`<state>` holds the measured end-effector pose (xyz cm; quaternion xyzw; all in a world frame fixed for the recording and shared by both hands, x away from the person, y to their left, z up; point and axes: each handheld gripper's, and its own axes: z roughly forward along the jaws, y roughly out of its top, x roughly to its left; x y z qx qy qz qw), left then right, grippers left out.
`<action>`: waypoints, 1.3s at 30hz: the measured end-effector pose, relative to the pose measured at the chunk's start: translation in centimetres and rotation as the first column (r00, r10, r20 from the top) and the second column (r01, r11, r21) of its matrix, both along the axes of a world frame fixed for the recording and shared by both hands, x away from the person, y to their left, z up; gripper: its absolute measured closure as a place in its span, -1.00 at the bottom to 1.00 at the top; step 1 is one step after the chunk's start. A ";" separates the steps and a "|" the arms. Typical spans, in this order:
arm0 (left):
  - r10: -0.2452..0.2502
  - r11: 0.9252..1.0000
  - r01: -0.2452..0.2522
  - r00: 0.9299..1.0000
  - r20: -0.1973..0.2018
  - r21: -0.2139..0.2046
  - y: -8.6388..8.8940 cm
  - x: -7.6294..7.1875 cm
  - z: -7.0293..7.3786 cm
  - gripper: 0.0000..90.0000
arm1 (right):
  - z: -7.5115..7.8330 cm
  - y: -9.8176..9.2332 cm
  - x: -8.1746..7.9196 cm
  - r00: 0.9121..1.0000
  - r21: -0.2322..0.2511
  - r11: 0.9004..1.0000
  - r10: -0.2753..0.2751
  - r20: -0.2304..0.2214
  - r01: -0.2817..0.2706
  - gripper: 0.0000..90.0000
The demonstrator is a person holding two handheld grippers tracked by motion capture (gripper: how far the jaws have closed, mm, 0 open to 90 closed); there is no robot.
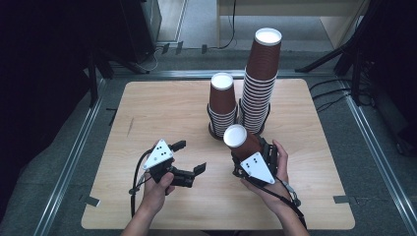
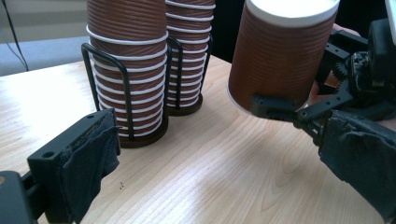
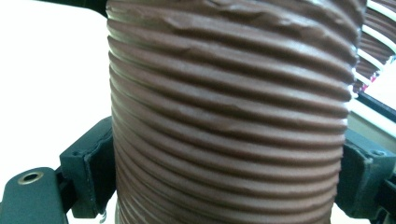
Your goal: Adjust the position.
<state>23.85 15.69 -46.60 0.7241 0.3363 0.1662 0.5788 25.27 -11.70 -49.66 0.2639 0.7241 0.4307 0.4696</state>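
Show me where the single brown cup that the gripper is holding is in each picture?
High view: the held cup, lower middle, in the right gripper.
Left gripper view: upper right.
Right gripper view: centre, close up.
Shared landmark: the taller cup stack.

Cup (image 1: 242, 141) in right tool (image 1: 255, 160) – brown, ribbed, white base. Stacked cups (image 1: 259, 73) – brown, white rims. Table (image 1: 162, 108) – pale wood grain. Tool pads (image 2: 91, 161) black; plate (image 1: 159, 153) grey, black dots.
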 end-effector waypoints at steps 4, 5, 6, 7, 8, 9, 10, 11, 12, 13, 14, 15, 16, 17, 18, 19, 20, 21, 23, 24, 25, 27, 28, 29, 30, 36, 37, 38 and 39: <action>-0.024 1.000 0.024 1.000 -0.001 -0.002 -0.2 -0.1 0.1 -1.00 | -0.2 0.4 -0.2 1.000 -0.029 1.000 0.012 0.015 -0.012 -0.75; -0.029 1.000 0.029 1.000 0.000 0.000 -0.3 -0.1 0.1 -1.00 | -0.3 0.7 -0.3 0.999 -0.046 0.999 0.023 0.025 -0.022 -0.75; -0.040 0.999 0.040 0.999 0.000 0.001 -0.5 -0.2 0.1 -1.00 | -0.3 0.9 -0.4 0.999 -0.056 0.998 0.030 0.031 -0.028 -0.75; -0.040 0.999 0.040 0.999 0.000 0.001 -0.5 -0.2 0.1 -1.00 | -0.4 1.1 -0.5 0.999 -0.061 0.998 0.035 0.033 -0.033 -0.75; -0.044 0.999 0.044 0.999 0.001 -0.002 -0.6 -0.2 0.1 -1.00 | -0.4 1.1 -0.5 0.999 -0.061 0.998 0.035 0.033 -0.033 -0.75; -0.047 0.999 0.047 0.999 0.001 -0.003 -0.7 -0.2 0.2 -1.00 | -0.4 1.2 -0.6 0.998 -0.067 0.997 0.044 0.036 -0.041 -0.75; -0.050 0.999 0.050 0.999 0.001 -0.003 -0.7 -0.3 0.2 -1.00 | -0.6 1.5 -0.7 0.997 -0.076 0.995 0.062 0.044 -0.059 -0.75; -0.054 0.999 0.054 0.999 0.002 -0.005 -0.8 -0.3 0.2 -1.00 | -0.6 1.5 -0.7 0.997 -0.076 0.995 0.062 0.044 -0.059 -0.75; -0.060 0.998 0.060 0.998 0.006 -0.011 -0.8 -0.4 0.3 -1.00 | -0.7 1.6 -0.8 0.997 -0.086 0.994 0.069 0.046 -0.065 -0.75; -0.069 0.997 0.070 0.998 0.012 -0.014 -0.9 -0.5 0.3 -1.00 | -0.7 1.7 -0.9 0.996 -0.095 0.993 0.078 0.047 -0.073 -0.75; -0.074 0.997 0.074 0.997 0.016 -0.018 -0.9 -0.5 0.4 -1.00 | -0.9 2.0 -1.0 0.995 -0.105 0.991 0.089 0.048 -0.084 -0.75; -0.081 0.997 0.081 0.997 0.018 -0.017 -1.0 -0.6 0.5 -1.00 | -0.9 2.0 -1.0 0.995 -0.105 0.991 0.089 0.048 -0.084 -0.75; -0.084 0.996 0.084 0.996 0.018 -0.023 -1.1 -0.6 0.5 -1.00 | -0.9 2.1 -1.0 0.994 -0.117 0.989 0.095 0.054 -0.088 -0.75; -0.089 0.996 0.089 0.996 0.017 -0.023 -1.2 -0.6 0.5 -1.00 | -1.0 2.2 -1.1 0.993 -0.124 0.988 0.101 0.057 -0.094 -0.75; -0.092 0.996 0.092 0.996 0.012 -0.023 -1.2 -0.6 0.5 -1.00 | -1.0 2.3 -1.2 0.991 -0.129 0.986 0.116 0.062 -0.107 -0.75; -0.096 0.995 0.096 0.995 0.007 -0.026 -1.3 -0.6 0.5 -1.00 | -1.0 2.4 -1.3 0.990 -0.133 0.985 0.122 0.065 -0.113 -0.75; -0.099 0.995 0.099 0.995 0.004 -0.029 -1.3 -0.6 0.5 -1.00 | -1.1 2.5 -1.4 0.989 -0.142 0.982 0.132 0.073 -0.120 -0.75; -0.101 0.994 0.101 0.995 0.001 -0.029 -1.3 -0.6 0.5 -1.00 | -1.2 2.7 -1.5 0.985 -0.157 0.978 0.152 0.079 -0.138 -0.75; -0.106 0.994 0.105 0.994 -0.004 -0.032 -1.4 -0.6 0.5 -1.00 | -1.2 2.8 -1.6 0.984 -0.165 0.976 0.157 0.082 -0.142 -0.75; -0.106 0.994 0.106 0.994 -0.005 -0.032 -1.4 -0.6 0.5 -1.00 | -1.2 2.9 -1.7 0.983 -0.171 0.974 0.162 0.083 -0.146 -0.75; -0.108 0.994 0.108 0.994 -0.006 -0.034 -1.5 -0.6 0.5 -1.00 | -1.4 3.1 -1.8 0.982 -0.179 0.972 0.168 0.083 -0.151 -0.75; -0.112 0.993 0.112 0.994 -0.010 -0.034 -1.5 -0.6 0.5 -1.00 | -1.4 3.2 -1.8 0.982 -0.186 0.971 0.167 0.086 -0.149 -0.75; -0.114 0.993 0.114 0.993 -0.012 -0.032 -1.6 -0.6 0.5 -1.00 | -1.5 3.3 -1.9 0.982 -0.192 0.970 0.169 0.083 -0.151 -0.75; -0.117 0.993 0.116 0.993 -0.019 -0.031 -1.6 -0.5 0.5 -1.00 | -1.6 3.4 -1.9 0.981 -0.200 0.968 0.174 0.085 -0.154 -0.75; -0.116 0.993 0.115 0.993 -0.026 -0.029 -1.6 -0.5 0.5 -1.00 | -1.7 3.4 -1.9 0.980 -0.206 0.966 0.177 0.085 -0.157 -0.75; -0.133 0.991 0.131 0.990 -0.054 -0.040 -1.7 -0.3 0.3 -1.00 | -1.9 3.9 -2.2 0.974 -0.226 0.956 0.210 0.083 -0.187 -0.75; -0.143 0.989 0.140 0.988 -0.064 -0.048 -1.8 -0.2 0.3 -1.00 | -1.9 4.0 -2.3 0.971 -0.221 0.954 0.224 0.079 -0.202 -0.75; -0.143 0.989 0.140 0.988 -0.064 -0.048 -1.8 -0.2 0.3 -1.00 | -1.9 4.0 -2.4 0.969 -0.223 0.952 0.233 0.082 -0.210 -0.75; -0.145 0.989 0.142 0.987 -0.070 -0.049 -1.8 -0.2 0.3 -1.00 | -1.9 4.1 -2.4 0.968 -0.226 0.951 0.237 0.085 -0.213 -0.75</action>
